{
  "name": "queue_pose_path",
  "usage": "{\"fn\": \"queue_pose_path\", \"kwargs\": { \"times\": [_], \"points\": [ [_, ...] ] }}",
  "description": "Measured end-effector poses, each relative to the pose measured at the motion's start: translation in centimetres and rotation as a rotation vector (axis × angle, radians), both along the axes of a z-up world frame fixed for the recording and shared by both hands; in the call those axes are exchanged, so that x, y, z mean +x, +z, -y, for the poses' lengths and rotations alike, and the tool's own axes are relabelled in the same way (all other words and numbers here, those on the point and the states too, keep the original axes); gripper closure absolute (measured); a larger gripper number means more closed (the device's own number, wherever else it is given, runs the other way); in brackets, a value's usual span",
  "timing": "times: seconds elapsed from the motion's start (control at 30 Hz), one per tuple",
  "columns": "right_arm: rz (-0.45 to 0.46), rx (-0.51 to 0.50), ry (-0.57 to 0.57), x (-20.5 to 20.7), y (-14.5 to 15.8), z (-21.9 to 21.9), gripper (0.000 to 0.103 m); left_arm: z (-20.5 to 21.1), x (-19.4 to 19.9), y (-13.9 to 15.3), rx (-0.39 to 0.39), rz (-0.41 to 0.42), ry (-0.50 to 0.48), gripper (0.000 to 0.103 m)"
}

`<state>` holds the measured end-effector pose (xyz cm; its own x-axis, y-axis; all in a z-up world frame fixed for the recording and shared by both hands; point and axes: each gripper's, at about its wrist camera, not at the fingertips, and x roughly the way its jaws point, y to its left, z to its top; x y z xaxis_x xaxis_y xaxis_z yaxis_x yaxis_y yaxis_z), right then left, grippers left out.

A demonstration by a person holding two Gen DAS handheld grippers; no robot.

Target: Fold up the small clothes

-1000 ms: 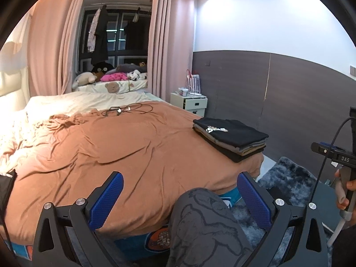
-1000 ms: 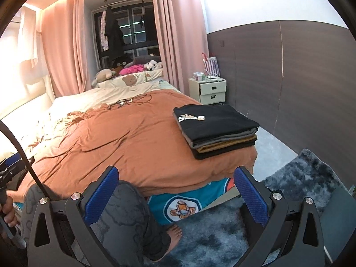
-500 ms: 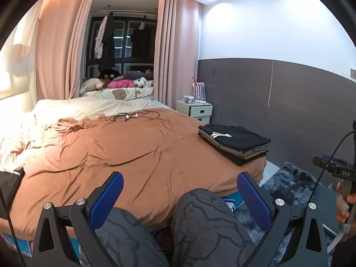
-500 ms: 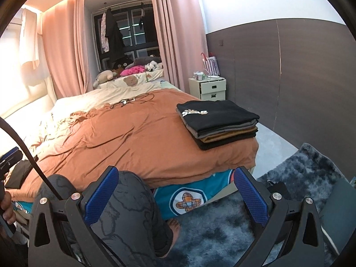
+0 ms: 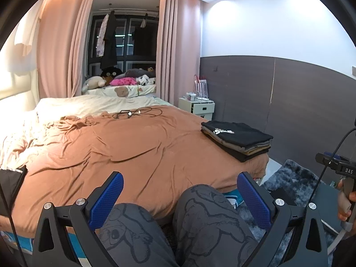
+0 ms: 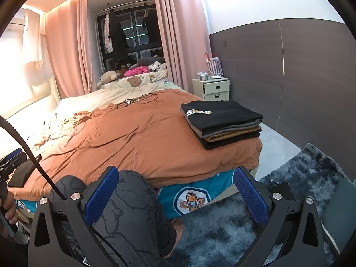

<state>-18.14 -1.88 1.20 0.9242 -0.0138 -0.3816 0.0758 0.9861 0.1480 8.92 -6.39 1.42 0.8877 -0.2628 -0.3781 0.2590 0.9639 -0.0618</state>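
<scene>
A neat stack of 4 folded small clothes (image 6: 222, 123), black on top with a white print, sits on the rust-orange bedspread (image 6: 142, 142) at its right front corner. Both the left gripper (image 5: 179, 197) and the right gripper (image 6: 175, 192) hang spread wide and empty, off the bedspread's front edge above the person's grey printed trousers (image 5: 200, 222). A dark flat cloth (image 5: 10, 182) lies at the bedspread's left edge.

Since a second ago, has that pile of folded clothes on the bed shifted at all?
No. The pile of folded clothes sits on the same corner of the orange bedcover; only the cameras moved.
</scene>
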Motion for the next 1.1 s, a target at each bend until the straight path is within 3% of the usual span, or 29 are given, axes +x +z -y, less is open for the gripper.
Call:
{"fn": "queue_pose_path", "kwargs": {
  "times": [1.1],
  "points": [
    [0.011, -0.028, 0.032, -1.8, 0.0, -1.3, 0.0, 0.3, -2.1, -0.2, -0.016, 0.023, 0.016, 0.0]
  ]
}}
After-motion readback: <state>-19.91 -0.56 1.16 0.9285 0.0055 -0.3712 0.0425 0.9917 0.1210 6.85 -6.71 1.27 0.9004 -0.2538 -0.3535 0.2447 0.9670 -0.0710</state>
